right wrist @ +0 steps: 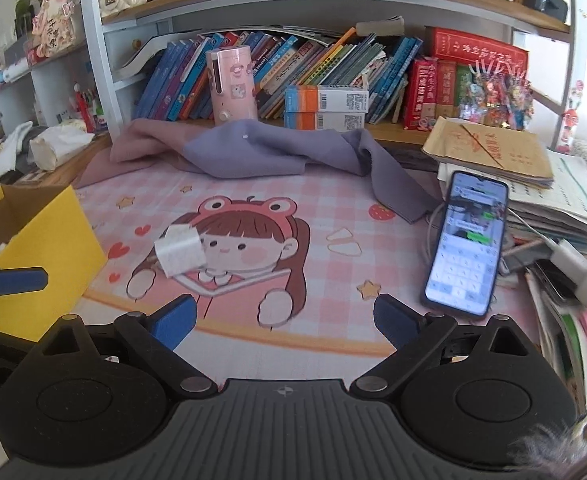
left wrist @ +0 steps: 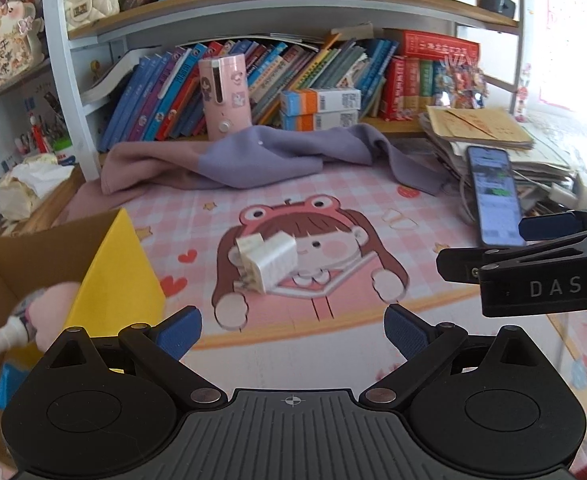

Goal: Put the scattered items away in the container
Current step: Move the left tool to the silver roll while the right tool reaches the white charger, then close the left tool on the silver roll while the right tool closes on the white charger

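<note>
A white charger plug (left wrist: 267,258) lies on the pink cartoon desk mat (left wrist: 333,208), ahead of my open, empty left gripper (left wrist: 293,330). It also shows in the right wrist view (right wrist: 181,252), ahead and left of my open, empty right gripper (right wrist: 285,320). The yellow cardboard box (left wrist: 121,276) stands at the left; inside are a small white spray bottle (left wrist: 7,338) and a pink soft item (left wrist: 59,300). The box shows in the right wrist view (right wrist: 53,248) too. The right gripper appears at the right edge of the left wrist view (left wrist: 533,268).
A phone (right wrist: 465,240) with a lit screen lies at the right beside a stack of papers (right wrist: 533,184). A purple and pink cloth (right wrist: 277,148) is bunched at the back of the mat. A pink canister (right wrist: 233,84) and bookshelves stand behind.
</note>
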Available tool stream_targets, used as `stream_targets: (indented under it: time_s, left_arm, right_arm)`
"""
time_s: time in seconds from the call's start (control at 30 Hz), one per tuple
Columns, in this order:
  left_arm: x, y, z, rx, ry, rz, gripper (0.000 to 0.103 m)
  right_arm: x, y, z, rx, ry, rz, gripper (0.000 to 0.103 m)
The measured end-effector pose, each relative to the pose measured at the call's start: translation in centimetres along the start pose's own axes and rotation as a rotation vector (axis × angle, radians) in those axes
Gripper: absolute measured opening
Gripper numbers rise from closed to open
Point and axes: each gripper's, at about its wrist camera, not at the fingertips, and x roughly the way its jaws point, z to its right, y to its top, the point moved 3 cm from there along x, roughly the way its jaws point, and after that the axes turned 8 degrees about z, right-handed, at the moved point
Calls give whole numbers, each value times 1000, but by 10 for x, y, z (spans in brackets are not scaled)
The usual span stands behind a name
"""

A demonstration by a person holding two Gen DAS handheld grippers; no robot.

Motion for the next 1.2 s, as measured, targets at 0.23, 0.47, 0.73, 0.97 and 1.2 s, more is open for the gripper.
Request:
stream_targets:
  time_s: [0.23, 0.47, 0.73, 0.97, 1.2]
  left_arm:
    - [32, 17, 2, -28, 42, 29, 96]
    - [77, 26, -2, -69, 116, 4, 96]
    - [117, 25, -8, -141, 161, -29, 96]
    - [146, 22, -2, -138, 152, -87, 88]
    - [156, 9, -8, -156, 165, -151, 55]
  right_arm:
    - [34, 28, 10, 5, 49, 37, 96]
    - [64, 45, 9, 30, 91, 43, 96]
    - [87, 51, 7, 42, 116, 29, 96]
    - [101, 49, 13, 48, 121, -6, 96]
    - [114, 50, 16, 45, 127, -26, 96]
